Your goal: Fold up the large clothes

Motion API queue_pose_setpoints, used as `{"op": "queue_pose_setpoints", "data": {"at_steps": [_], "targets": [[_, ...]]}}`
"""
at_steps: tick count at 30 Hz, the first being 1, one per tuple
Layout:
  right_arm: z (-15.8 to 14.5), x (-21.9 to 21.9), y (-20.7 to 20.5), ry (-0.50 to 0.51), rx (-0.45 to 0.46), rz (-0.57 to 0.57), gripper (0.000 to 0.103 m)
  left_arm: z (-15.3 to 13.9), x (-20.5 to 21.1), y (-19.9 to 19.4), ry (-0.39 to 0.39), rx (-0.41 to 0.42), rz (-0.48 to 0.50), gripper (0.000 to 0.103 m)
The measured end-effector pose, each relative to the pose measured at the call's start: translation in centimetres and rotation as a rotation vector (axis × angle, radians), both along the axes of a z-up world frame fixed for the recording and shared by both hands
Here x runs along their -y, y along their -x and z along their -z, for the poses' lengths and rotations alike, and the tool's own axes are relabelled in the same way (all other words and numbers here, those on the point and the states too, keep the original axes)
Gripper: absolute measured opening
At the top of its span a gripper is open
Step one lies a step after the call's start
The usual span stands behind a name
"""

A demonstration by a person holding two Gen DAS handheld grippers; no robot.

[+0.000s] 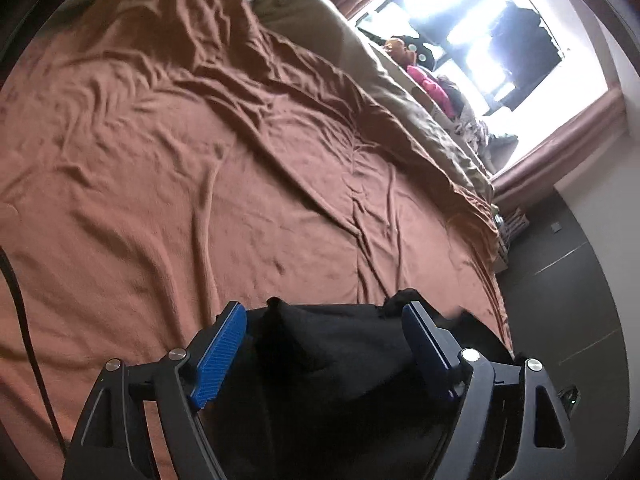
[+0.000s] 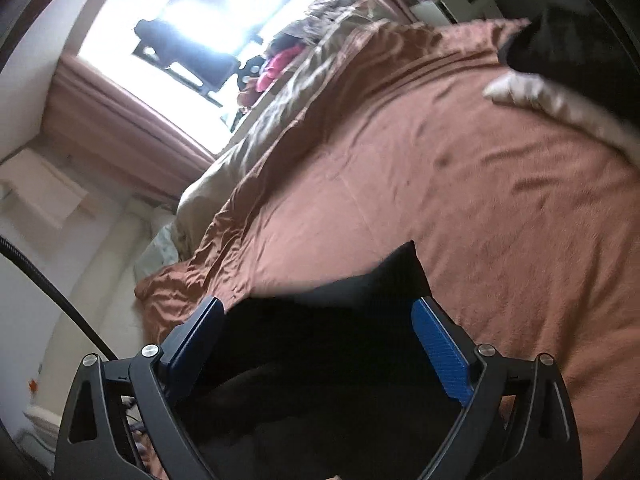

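Observation:
A black garment (image 1: pixel 332 344) lies on a bed covered by a rust-brown sheet (image 1: pixel 168 168). In the left wrist view my left gripper (image 1: pixel 324 328) is open, its blue-padded fingers (image 1: pixel 220 352) standing wide on either side of the garment's edge. In the right wrist view my right gripper (image 2: pixel 320 328) is open too, its fingers (image 2: pixel 440 356) wide apart over the black garment (image 2: pixel 340 332), a pointed corner of which sticks up between them. More black cloth (image 2: pixel 560 44) shows at the top right of that view. The sheet (image 2: pixel 440 200) fills the rest.
A beige duvet (image 1: pixel 400 92) is bunched along the far side of the bed below a bright window (image 1: pixel 480 36) with brown curtains. Clothes are piled on the sill (image 1: pixel 432 88). A pale pillow (image 2: pixel 552 108) lies on the sheet. Dark floor (image 1: pixel 560 272) borders the bed.

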State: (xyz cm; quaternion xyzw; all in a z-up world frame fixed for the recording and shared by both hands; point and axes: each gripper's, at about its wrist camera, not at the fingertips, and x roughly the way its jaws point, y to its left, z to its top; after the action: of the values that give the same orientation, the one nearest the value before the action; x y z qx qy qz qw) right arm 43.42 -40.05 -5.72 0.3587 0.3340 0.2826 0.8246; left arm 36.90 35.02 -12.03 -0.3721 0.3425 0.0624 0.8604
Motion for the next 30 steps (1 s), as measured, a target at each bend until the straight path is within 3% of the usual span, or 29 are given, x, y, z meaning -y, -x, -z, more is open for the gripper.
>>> {"op": "queue_pose_setpoints", "data": {"at_steps": [5,9,13,21,26,30], "targets": [[-1.9,1.1,3.9,0.080,0.022,-0.015,0.095,-0.4,0.9,1.8,-0.082,-0.043,0.025,0.081],[-2.1,1.1,4.4,0.168,-0.022,-0.053,0.095,0.8,2.2,1.9,-0.166,-0.157,0.099,0.081],[-3.6,-0.6,3.5,0.380,-0.042,-0.078,0.095,1.9,4.3,1.9,-0.320,-0.269,0.189,0.081],[-5.6,-7.4,1.3,0.775,-0.044,-0.229,0.095,5.6,6.2,-1.5,-0.508,-0.466,0.312,0.081],[-5.1,-12.0,-2.1,0.950,-0.046,-0.315,0.095,7.6,5.8,-5.3,-0.541,-0.531,0.346,0.081],[-5.5,-14.1,-5.0,0.963,-0.042,-0.321,0.095,7.5,4.8,-8.0,-0.531,-0.508,0.335,0.081]]}}
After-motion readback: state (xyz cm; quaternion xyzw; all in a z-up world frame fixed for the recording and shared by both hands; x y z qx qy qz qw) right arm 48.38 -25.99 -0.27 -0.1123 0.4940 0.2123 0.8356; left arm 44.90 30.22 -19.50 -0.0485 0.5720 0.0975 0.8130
